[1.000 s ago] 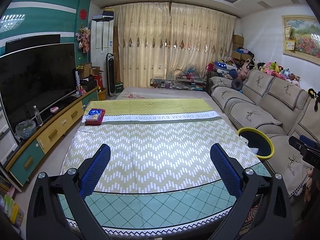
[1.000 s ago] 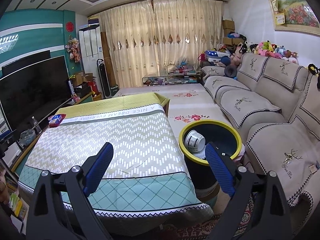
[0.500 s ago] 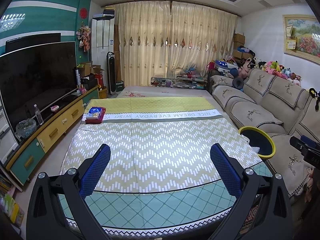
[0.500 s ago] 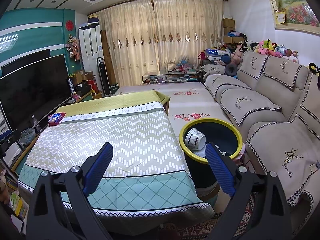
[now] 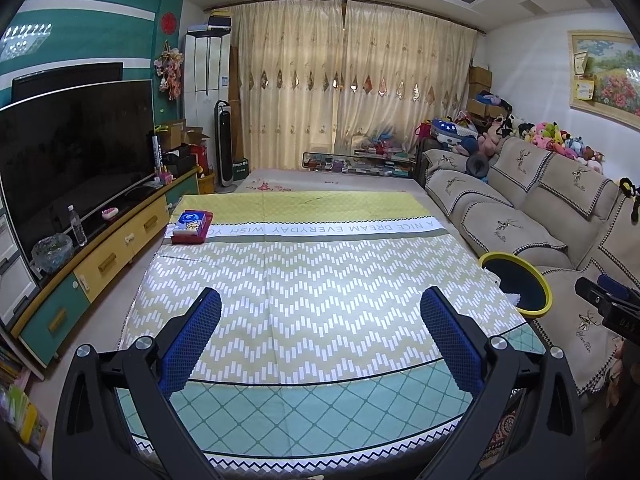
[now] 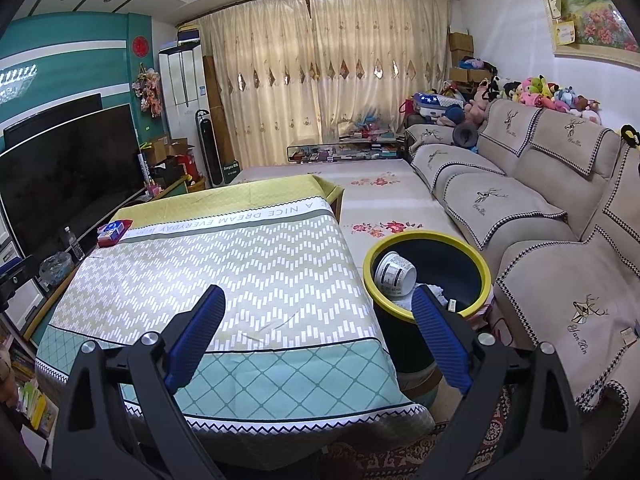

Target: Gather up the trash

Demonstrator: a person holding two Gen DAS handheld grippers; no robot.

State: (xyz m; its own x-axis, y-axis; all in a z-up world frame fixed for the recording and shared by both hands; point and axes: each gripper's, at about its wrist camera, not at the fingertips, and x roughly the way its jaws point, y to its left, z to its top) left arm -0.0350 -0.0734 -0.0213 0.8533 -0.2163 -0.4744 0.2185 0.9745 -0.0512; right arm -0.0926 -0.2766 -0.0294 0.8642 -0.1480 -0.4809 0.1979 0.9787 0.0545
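Beside the bench [image 6: 224,280], between it and the sofa [image 6: 540,216], stands one yellow-rimmed bin [image 6: 476,268]. It holds one white paper cup [image 6: 394,274] lying on its side, on what looks like crumpled tissue. The cup is probably light and easily crushed; a gentle pinch at the rim would suit. One tissue box [image 5: 192,226] sits at the bench's far corner. No loose trash shows on the cloth. Both the left gripper [image 5: 320,318] and right gripper [image 6: 318,316] hang wide and empty above the bench.
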